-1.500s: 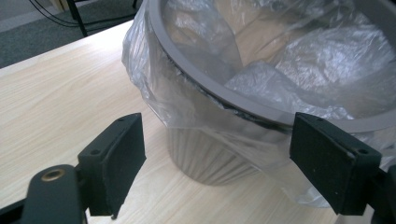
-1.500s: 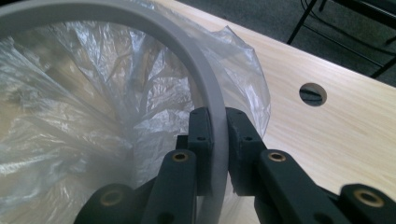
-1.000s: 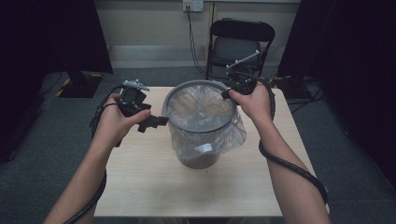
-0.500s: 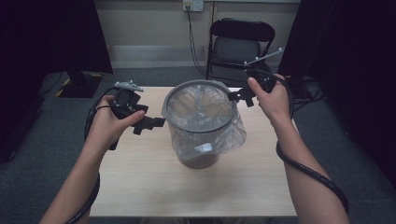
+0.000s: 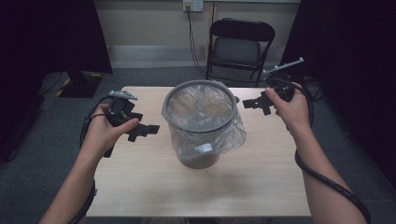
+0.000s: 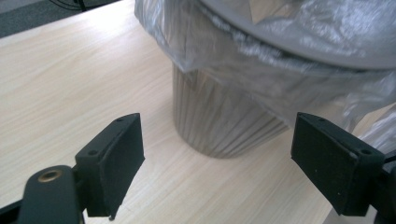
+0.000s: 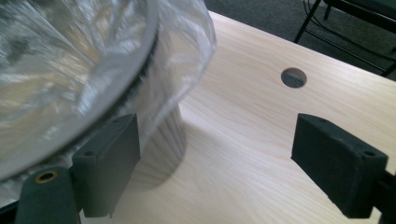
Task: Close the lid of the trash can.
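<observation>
The lined bin (image 5: 201,122) stands between both grippers' wide, empty fingers (image 5: 150,130), touching neither.

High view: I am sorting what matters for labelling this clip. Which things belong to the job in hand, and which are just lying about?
Part of the job:
- bin
- plastic bag lining it, held by the grey ring
- left gripper, open
- right gripper, jaws just opened, nothing between them
- table under the bin

Just about:
- folding chair
- wall socket
- hole in the tabletop
</observation>
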### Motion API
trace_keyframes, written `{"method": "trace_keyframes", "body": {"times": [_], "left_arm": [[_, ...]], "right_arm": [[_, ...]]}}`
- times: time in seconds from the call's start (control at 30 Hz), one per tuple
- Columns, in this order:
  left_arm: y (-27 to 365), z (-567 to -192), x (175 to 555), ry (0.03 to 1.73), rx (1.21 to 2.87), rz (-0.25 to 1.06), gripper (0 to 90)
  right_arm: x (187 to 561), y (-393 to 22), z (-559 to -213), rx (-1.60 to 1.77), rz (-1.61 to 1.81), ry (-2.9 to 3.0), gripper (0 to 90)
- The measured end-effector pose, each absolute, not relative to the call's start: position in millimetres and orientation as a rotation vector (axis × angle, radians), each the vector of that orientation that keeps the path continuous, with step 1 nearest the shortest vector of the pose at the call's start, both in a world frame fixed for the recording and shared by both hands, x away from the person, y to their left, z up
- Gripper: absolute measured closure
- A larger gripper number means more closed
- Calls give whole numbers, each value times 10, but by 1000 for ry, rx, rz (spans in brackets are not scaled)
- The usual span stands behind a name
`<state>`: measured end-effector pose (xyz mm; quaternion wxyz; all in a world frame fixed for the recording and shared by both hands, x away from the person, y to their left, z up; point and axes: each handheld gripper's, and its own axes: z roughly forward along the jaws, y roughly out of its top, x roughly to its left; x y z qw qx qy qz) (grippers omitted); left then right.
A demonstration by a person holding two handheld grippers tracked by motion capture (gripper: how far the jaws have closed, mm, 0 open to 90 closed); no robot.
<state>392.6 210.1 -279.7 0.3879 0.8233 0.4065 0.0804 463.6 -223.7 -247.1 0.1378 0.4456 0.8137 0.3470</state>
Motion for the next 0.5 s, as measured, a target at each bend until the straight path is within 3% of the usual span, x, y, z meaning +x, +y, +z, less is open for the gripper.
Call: {"method": "trace_keyframes", "body": {"times": [0.5], "left_arm": [[2126,-3233,3869,1076,2080,160,166]], "right_arm": [[4520,-2418,-3011,1342,1031,2359,146]]}}
